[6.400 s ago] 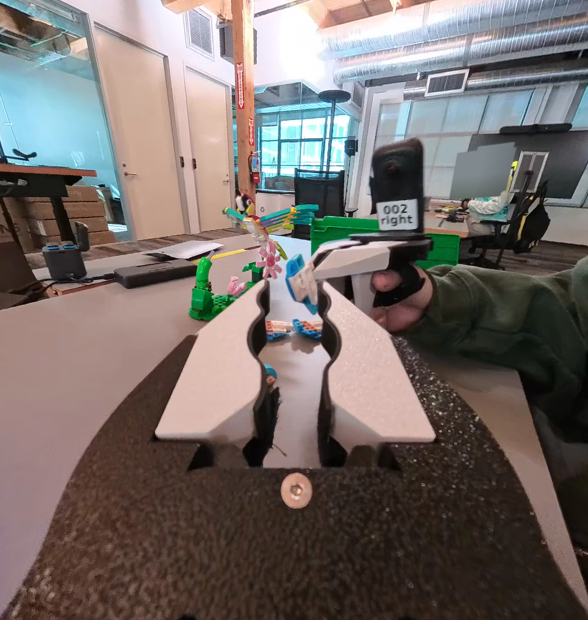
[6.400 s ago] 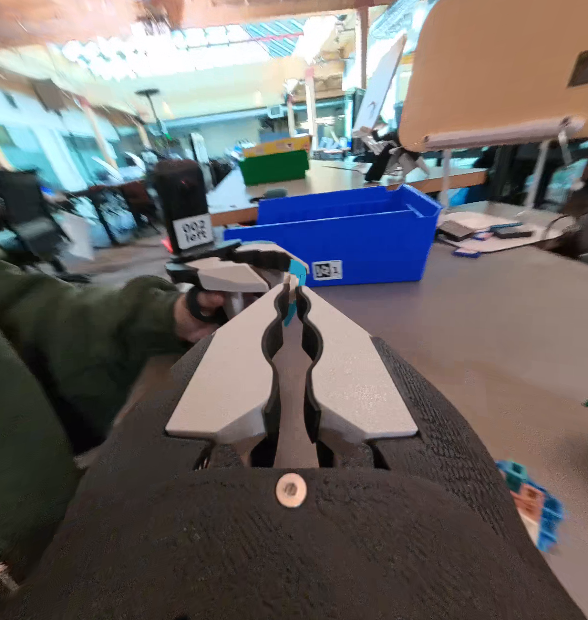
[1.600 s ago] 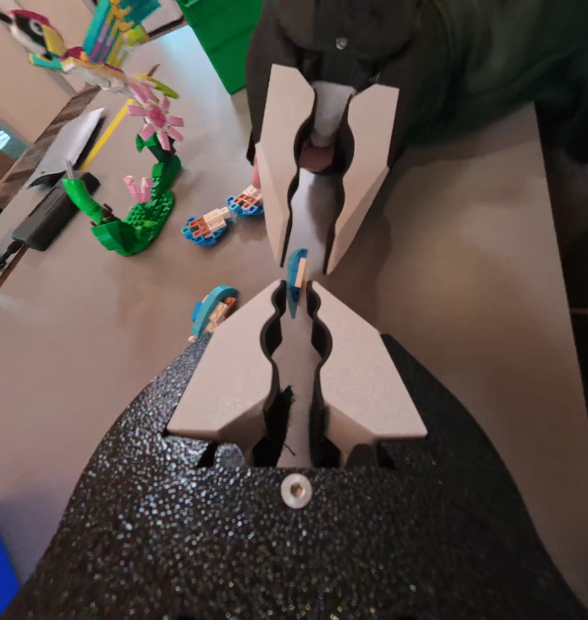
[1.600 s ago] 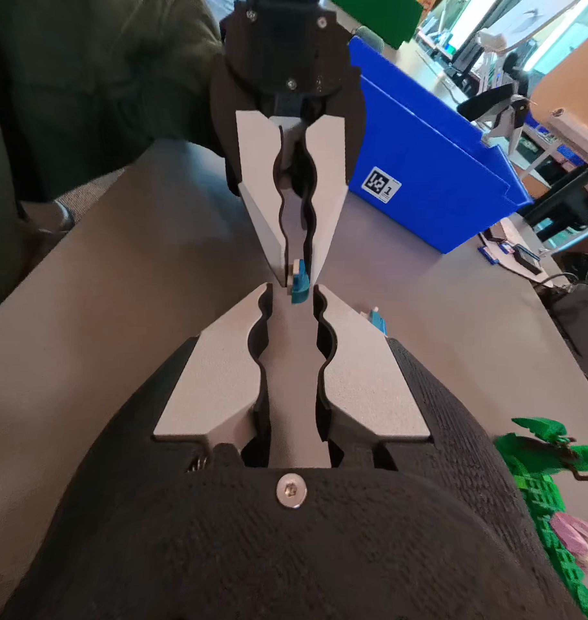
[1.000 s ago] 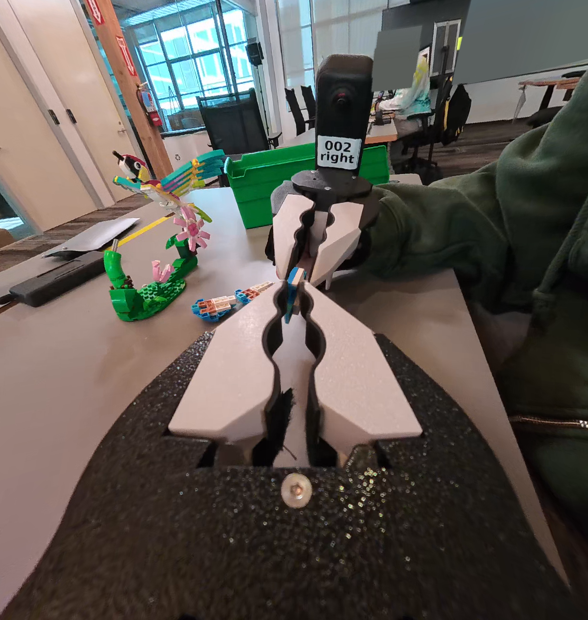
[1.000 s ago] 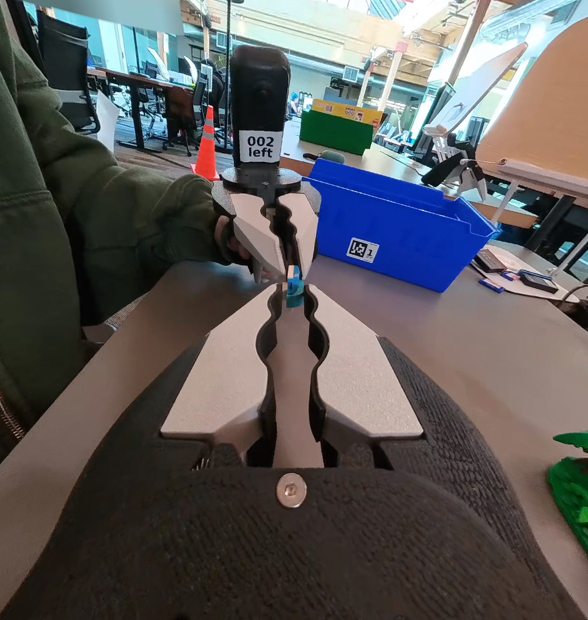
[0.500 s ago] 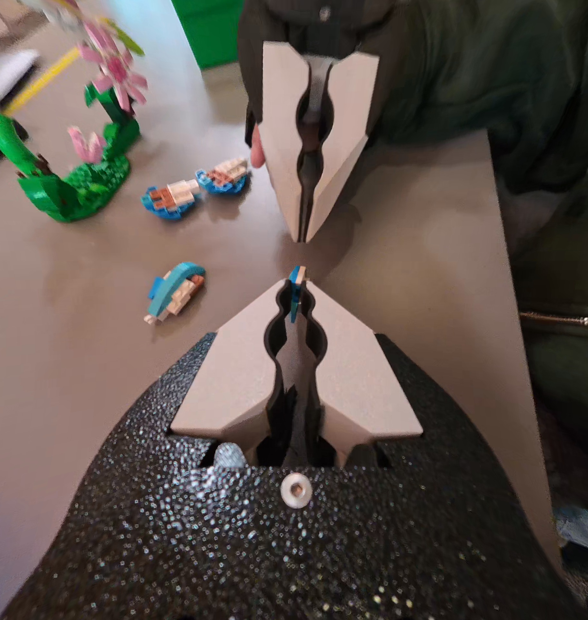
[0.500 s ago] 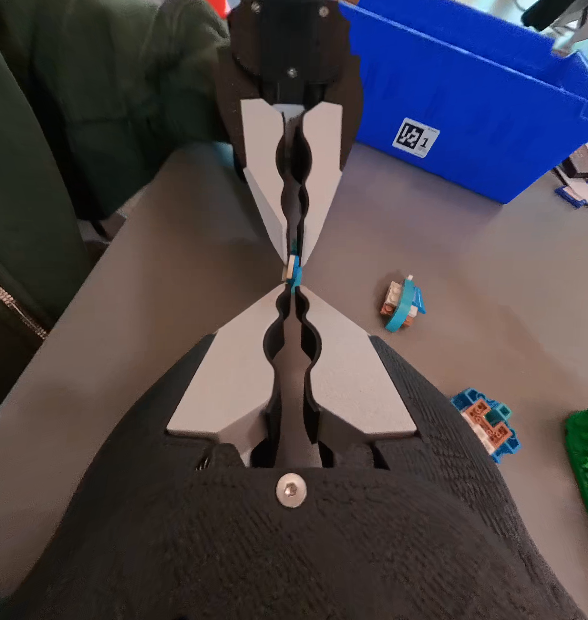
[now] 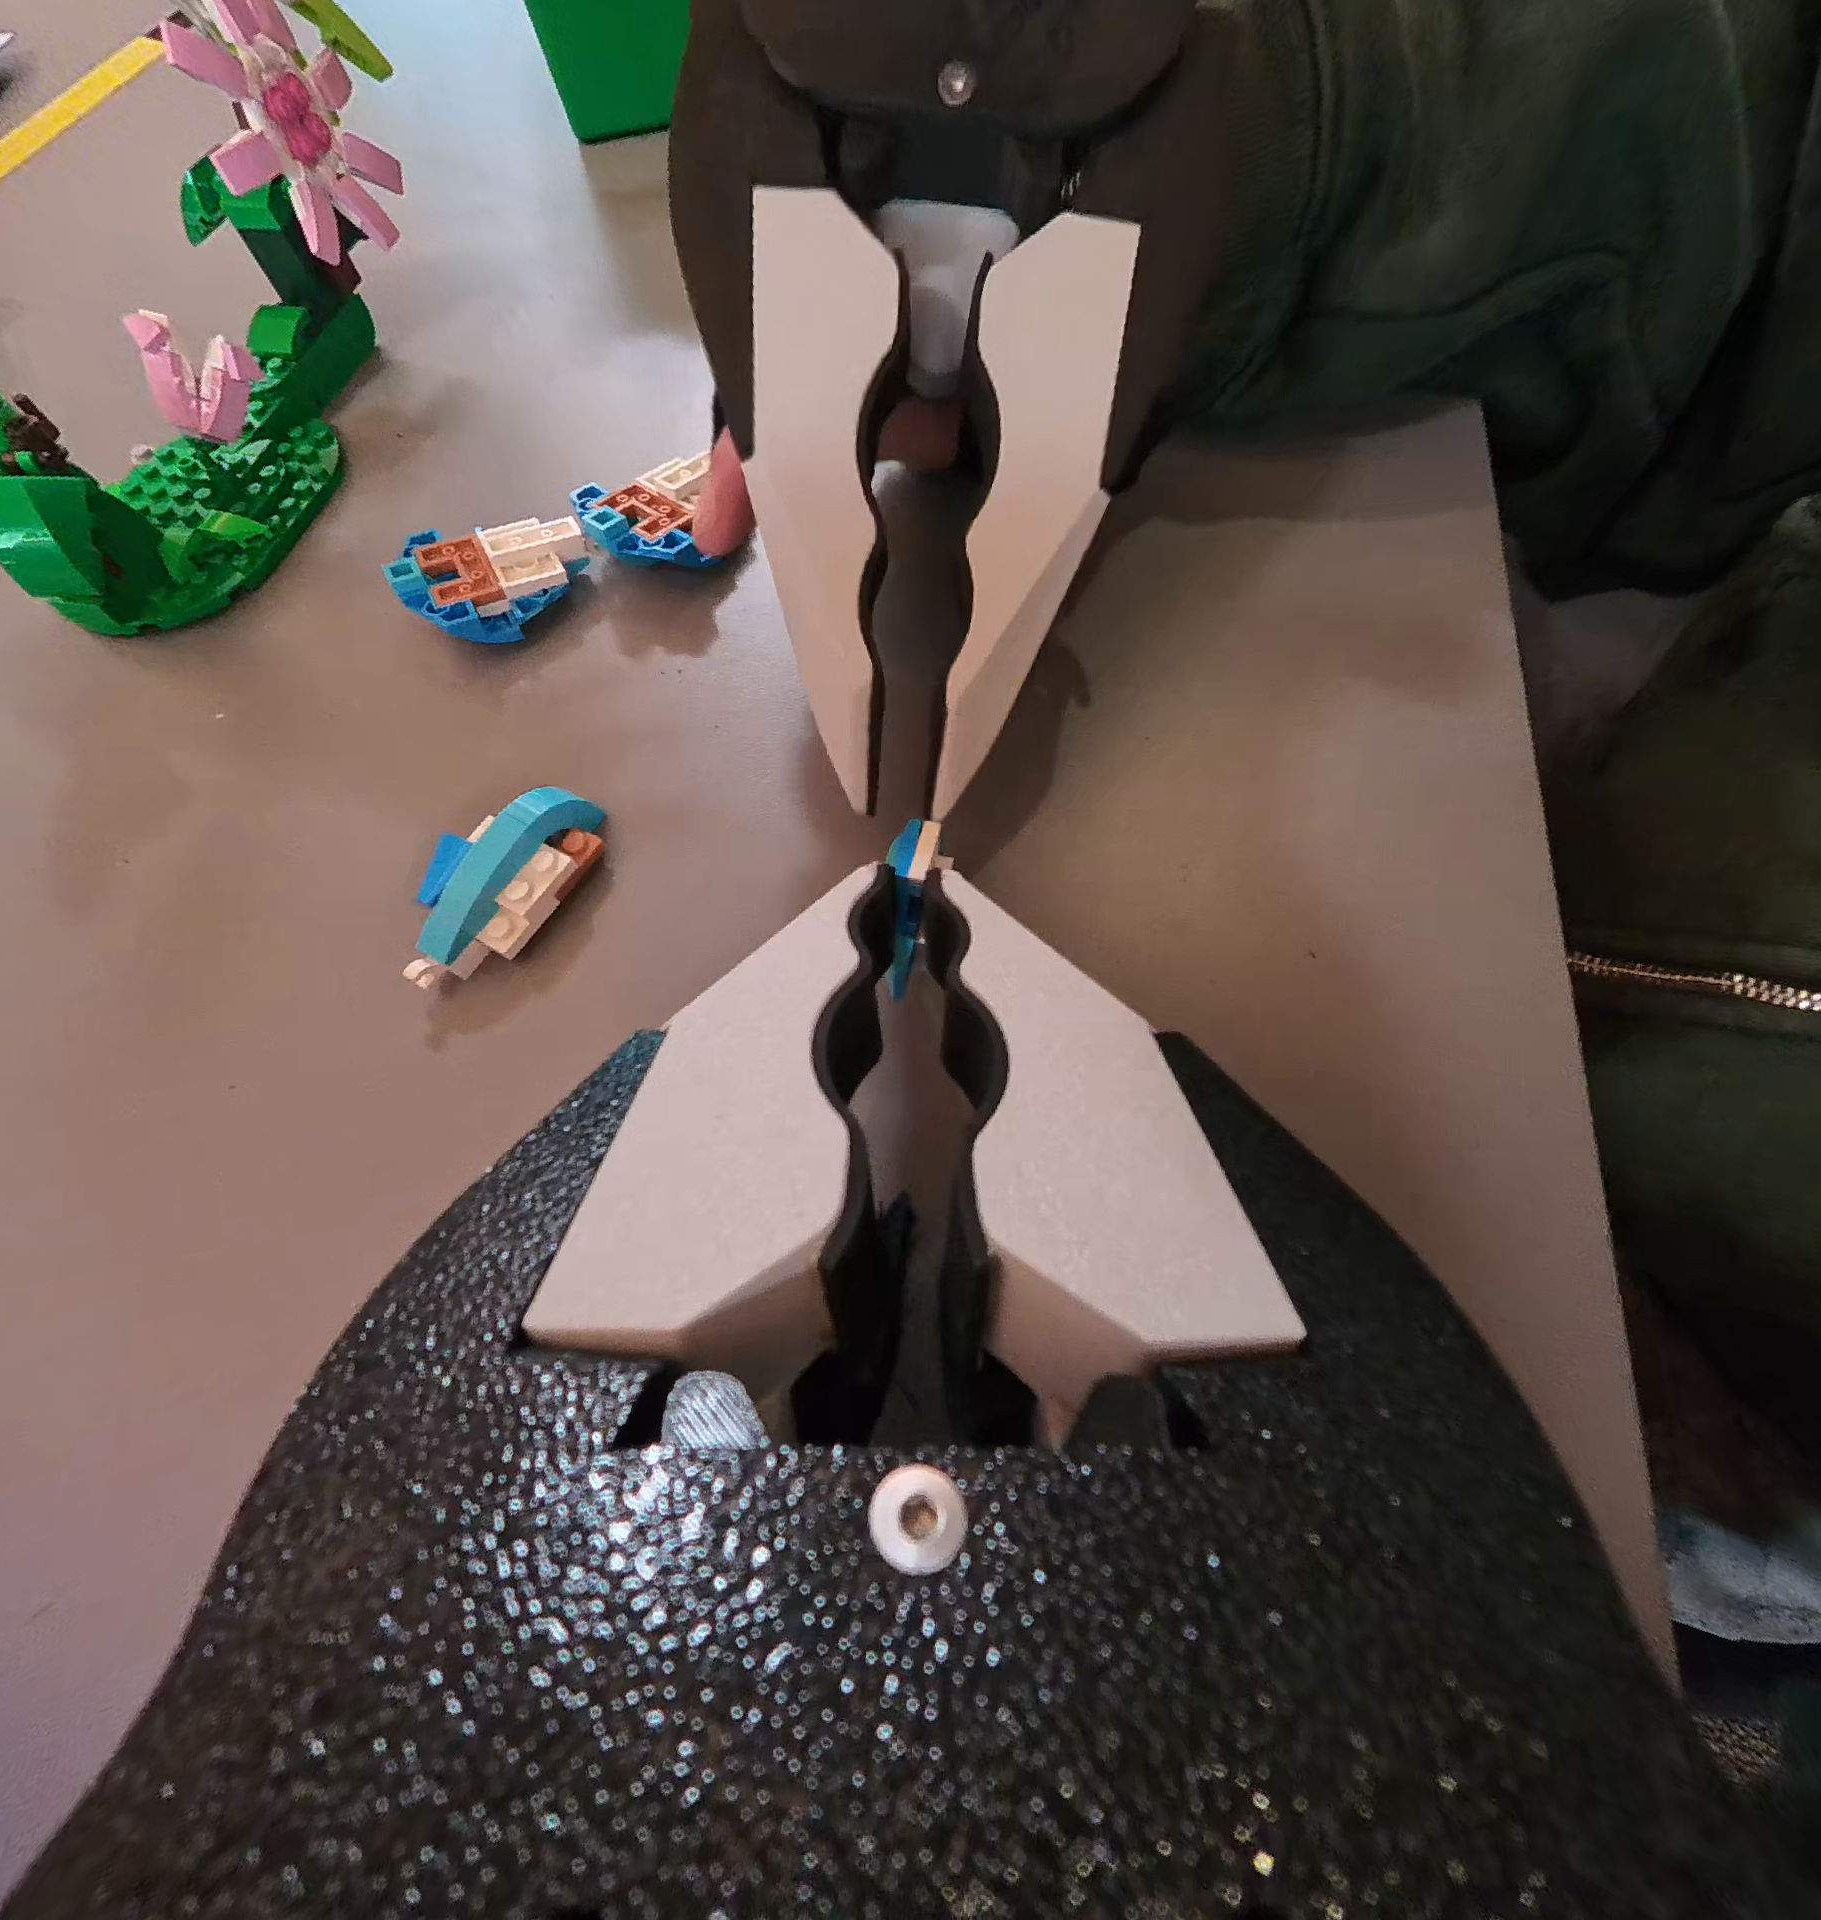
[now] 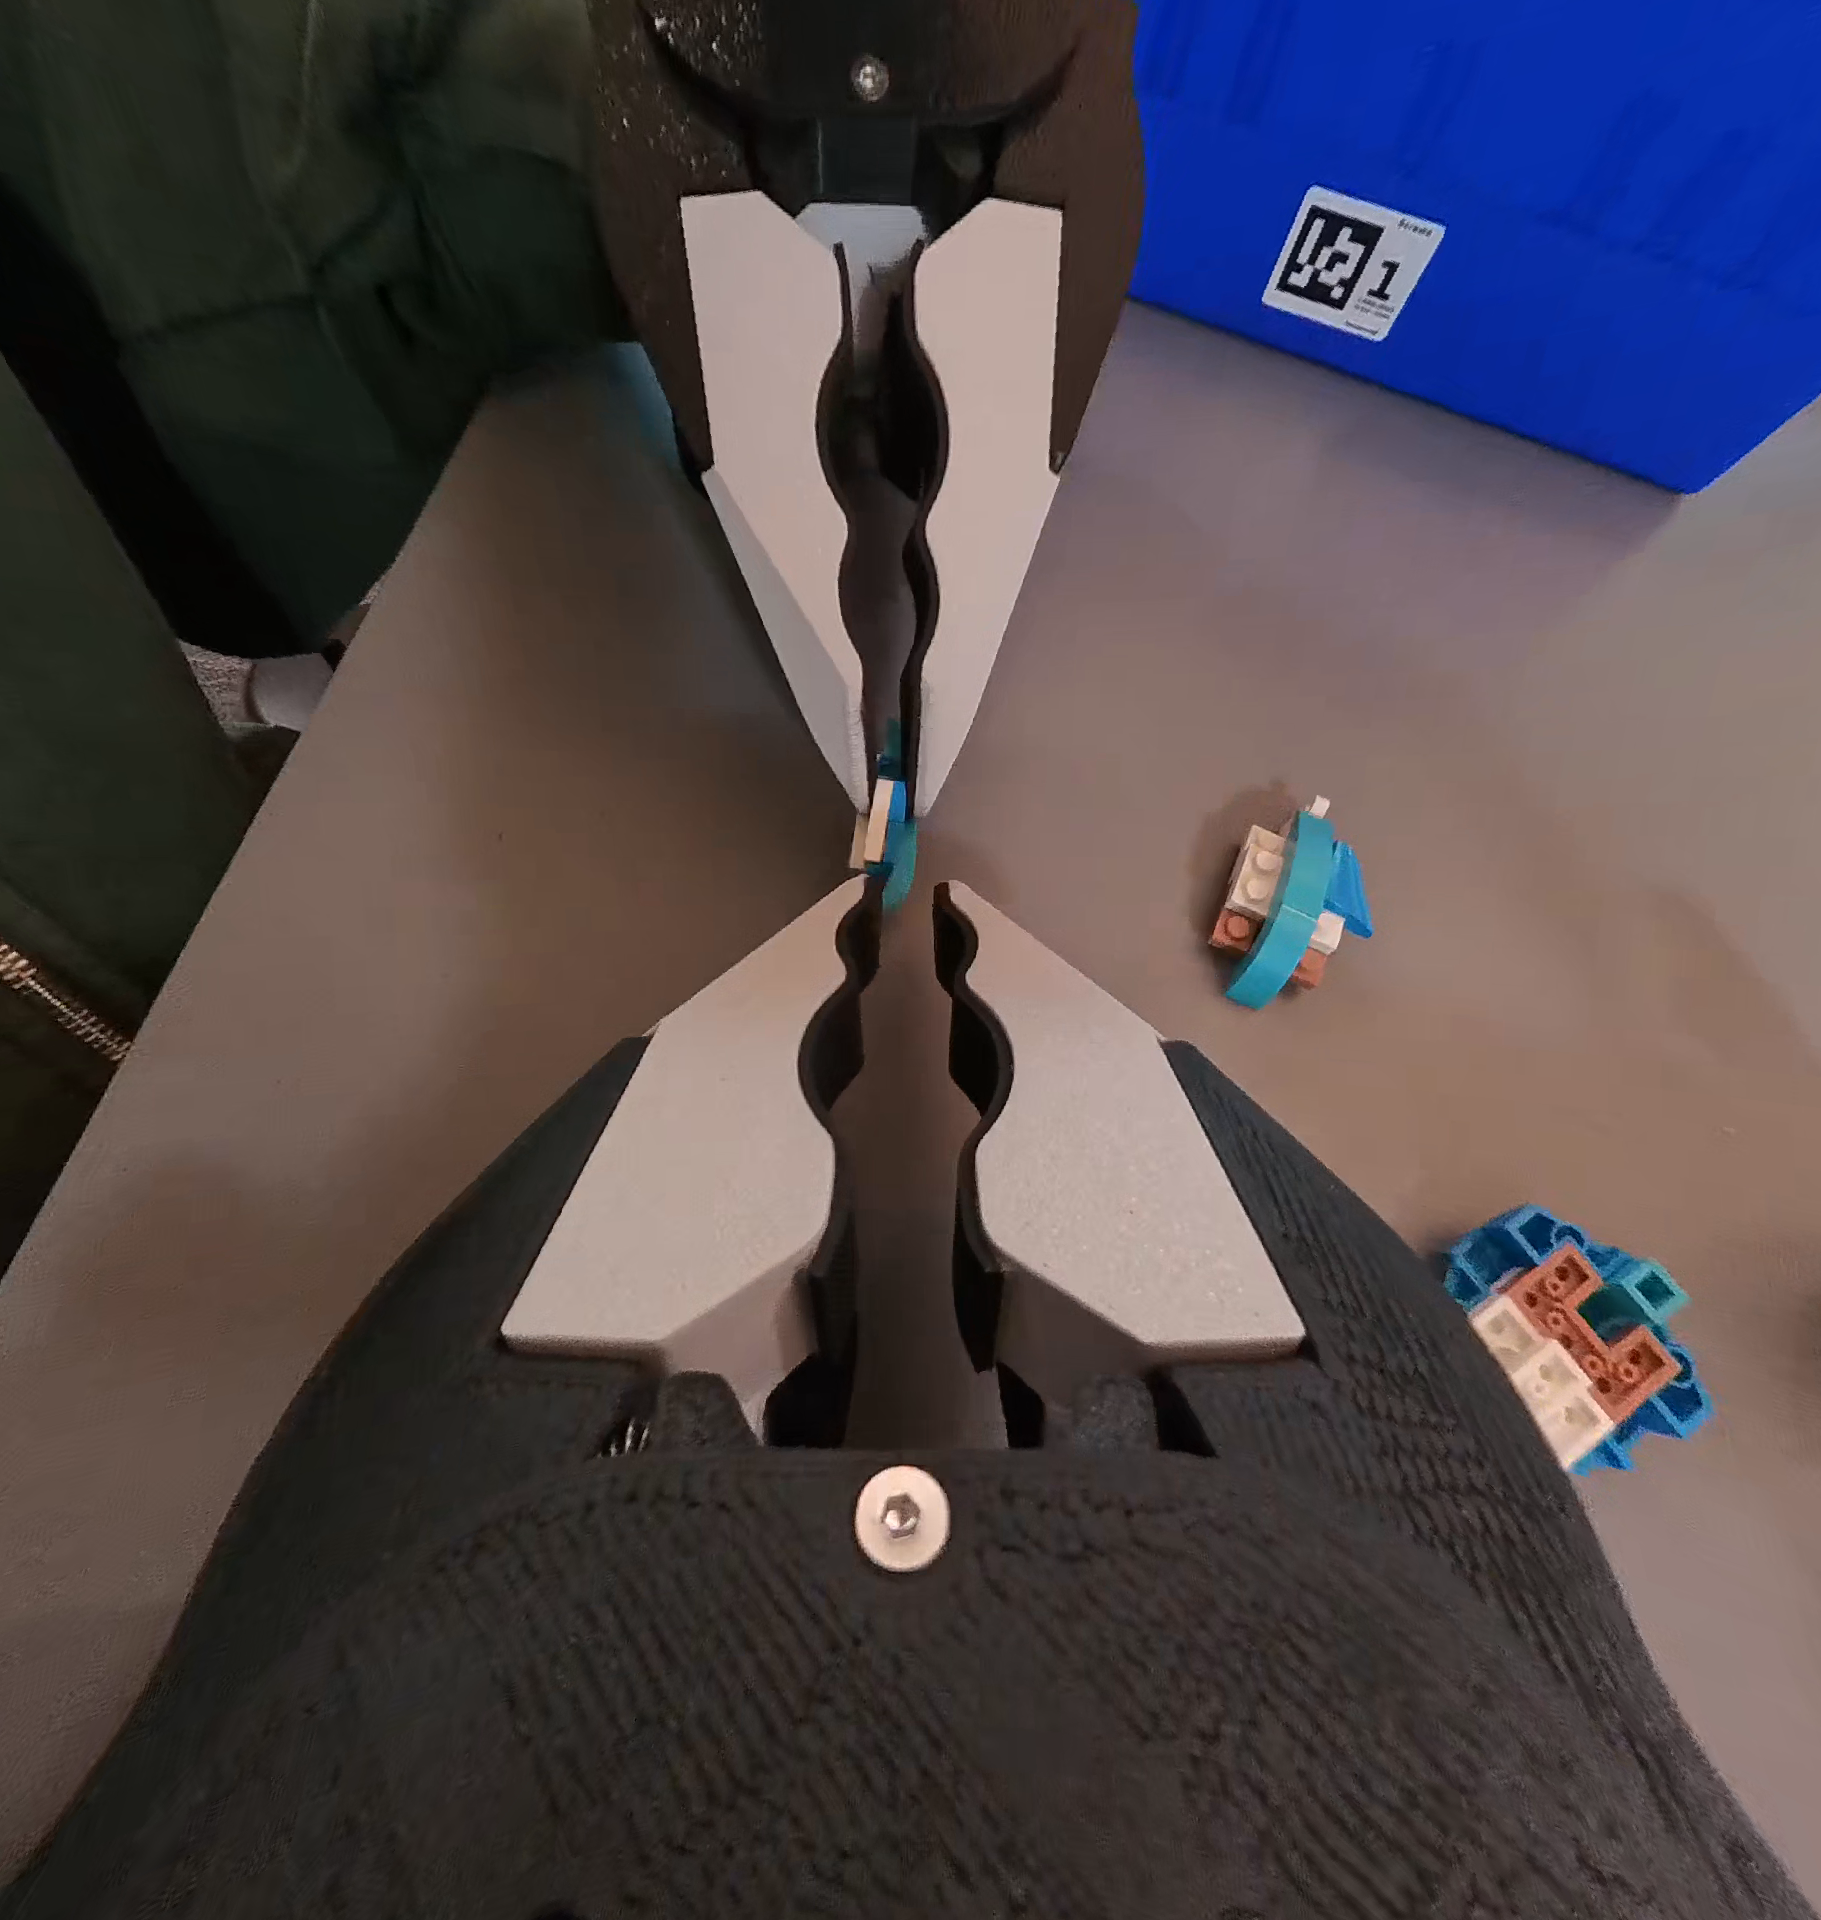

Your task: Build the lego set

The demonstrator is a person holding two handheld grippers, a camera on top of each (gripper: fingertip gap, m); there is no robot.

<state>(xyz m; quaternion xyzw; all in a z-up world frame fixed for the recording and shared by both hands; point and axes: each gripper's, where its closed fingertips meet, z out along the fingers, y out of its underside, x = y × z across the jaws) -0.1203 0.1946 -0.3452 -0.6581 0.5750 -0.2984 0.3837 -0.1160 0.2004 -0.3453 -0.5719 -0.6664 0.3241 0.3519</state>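
Left gripper (image 9: 904, 878) clamped on a small blue-and-white brick piece (image 9: 908, 902), tip to tip with the right gripper (image 10: 901, 885), jaws there slightly parted and empty. Above the grey surface (image 9: 210, 1018). Blue brick fish (image 9: 506, 883) at 9 o'clock; blue bin (image 10: 1571, 187) at 1 o'clock.

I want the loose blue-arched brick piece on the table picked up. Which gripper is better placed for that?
Right, probably. The right gripper is open and holds nothing, while the left gripper is shut on a small blue-and-white brick piece. The loose blue-arched piece lies close beside both.
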